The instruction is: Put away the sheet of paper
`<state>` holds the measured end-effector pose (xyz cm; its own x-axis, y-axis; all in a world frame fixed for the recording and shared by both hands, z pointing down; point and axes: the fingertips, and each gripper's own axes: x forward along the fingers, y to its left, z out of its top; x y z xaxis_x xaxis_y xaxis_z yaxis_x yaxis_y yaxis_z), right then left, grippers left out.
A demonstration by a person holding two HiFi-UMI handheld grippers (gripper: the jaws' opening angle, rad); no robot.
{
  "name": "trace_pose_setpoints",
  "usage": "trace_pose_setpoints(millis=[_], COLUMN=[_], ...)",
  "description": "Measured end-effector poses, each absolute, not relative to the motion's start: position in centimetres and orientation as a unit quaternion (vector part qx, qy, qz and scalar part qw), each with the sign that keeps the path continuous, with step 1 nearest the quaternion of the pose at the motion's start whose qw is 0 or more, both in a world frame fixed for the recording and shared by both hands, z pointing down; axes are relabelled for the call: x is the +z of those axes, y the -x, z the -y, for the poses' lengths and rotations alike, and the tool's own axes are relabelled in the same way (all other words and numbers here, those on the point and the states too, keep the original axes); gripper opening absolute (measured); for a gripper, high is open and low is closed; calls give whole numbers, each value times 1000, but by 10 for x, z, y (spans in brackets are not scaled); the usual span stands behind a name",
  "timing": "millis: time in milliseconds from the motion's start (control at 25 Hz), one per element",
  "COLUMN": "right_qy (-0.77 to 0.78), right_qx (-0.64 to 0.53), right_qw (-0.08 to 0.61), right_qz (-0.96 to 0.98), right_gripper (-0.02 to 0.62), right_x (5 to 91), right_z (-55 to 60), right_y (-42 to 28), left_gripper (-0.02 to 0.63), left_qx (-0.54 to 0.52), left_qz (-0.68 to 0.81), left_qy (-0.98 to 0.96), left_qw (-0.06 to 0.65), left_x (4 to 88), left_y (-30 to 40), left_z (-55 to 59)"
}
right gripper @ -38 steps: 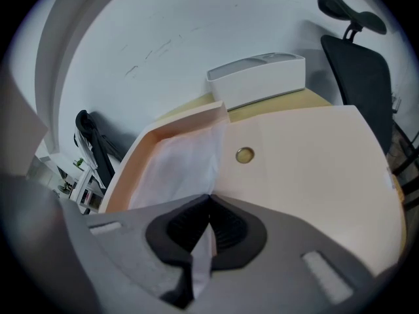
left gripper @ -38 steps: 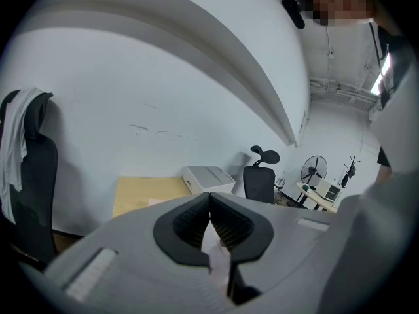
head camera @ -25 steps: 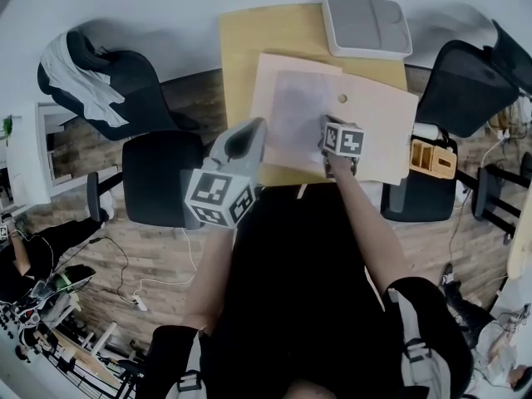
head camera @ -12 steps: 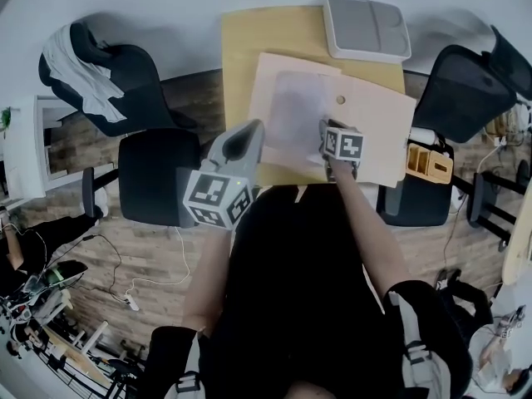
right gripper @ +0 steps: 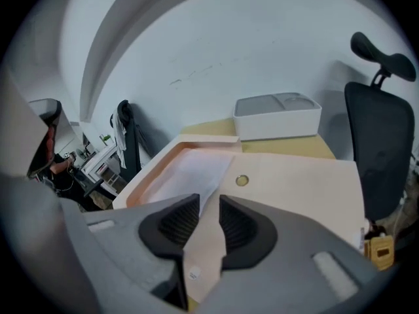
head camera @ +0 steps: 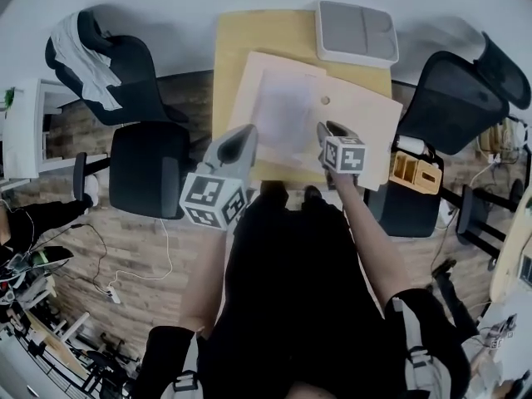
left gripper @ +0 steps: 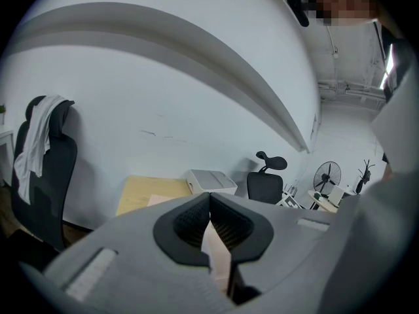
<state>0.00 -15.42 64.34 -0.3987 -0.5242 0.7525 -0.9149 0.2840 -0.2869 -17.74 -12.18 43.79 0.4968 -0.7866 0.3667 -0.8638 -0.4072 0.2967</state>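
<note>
The white sheet of paper (head camera: 283, 110) lies inside an open peach folder (head camera: 362, 123) on a wooden table (head camera: 249, 32). In the right gripper view the sheet (right gripper: 186, 175) sits in the folder's left half, beside the flap (right gripper: 294, 188) with its round snap (right gripper: 242, 180). My right gripper (head camera: 327, 130) hangs over the folder's near edge, and its jaws (right gripper: 209, 205) stand open with only the flap's edge seen under the gap. My left gripper (head camera: 247, 133) is raised by the folder's near left corner. It (left gripper: 209, 198) is shut on nothing and aims at the wall.
A white lidded box (head camera: 356, 33) stands at the table's far right. A dark chair (head camera: 150, 169) is on the left and a black mesh chair (head camera: 453, 98) on the right. A yellow organiser (head camera: 413, 171) sits beside the table's right edge.
The right gripper has drawn back a little toward the folder's near edge. The head view has shifted. The left gripper keeps its place.
</note>
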Motion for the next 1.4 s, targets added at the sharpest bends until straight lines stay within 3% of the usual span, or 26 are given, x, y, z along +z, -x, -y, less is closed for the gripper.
trace_pose_setpoints(millis=[560,1080,1400], right_qy=[-397,-357,-340], right_qx=[146,46,3], right_qw=[252,158,115], right_qz=[870,919,933], right_gripper=[98,89,18], right_x=[521,417,368], right_z=[95,17,-8], right_y=[-52,-70,-62], left_gripper=[9,9,9], left_qx=[69,69,61], left_qz=[550,570,581], left_qy=[-802,-793,-791], left_qw=[223,204,184], left_x=[430,414,395], left_y=[84,36,42], left_z=[32,-37,-59])
